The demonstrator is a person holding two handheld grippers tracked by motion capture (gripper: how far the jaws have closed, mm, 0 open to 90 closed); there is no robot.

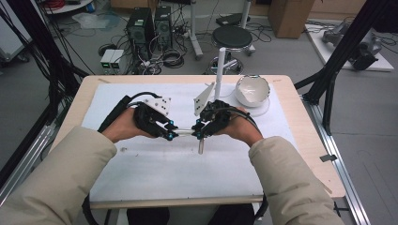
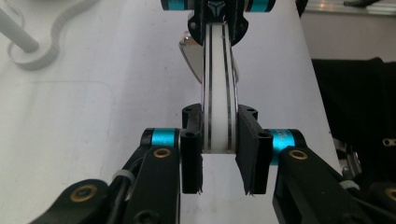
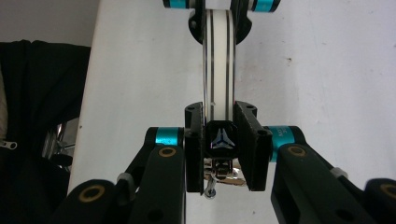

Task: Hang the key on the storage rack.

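Fingers of both the left gripper [image 1: 172, 133] and right gripper [image 1: 197, 132] clamp the white strap [image 2: 217, 93] at frame centre; we judge uneven pulling could slip it free.

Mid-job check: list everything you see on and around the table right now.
striped bar: 1, white with dark lines and a black end cap, held level above the mat between both grippers
metal piece: 1, silver, hanging below the bar's right end
bowl: 1, white, tilted, far right of the mat
post: 1, white, upright at the mat's far edge
mat: 1, white, covering the table
table: 1, light wood
stool: 1, black, on the floor beyond
computer towers: 2, black, on the floor
left gripper: 1, black, fingers shut on the bar
right gripper: 1, black, shut on the capped end
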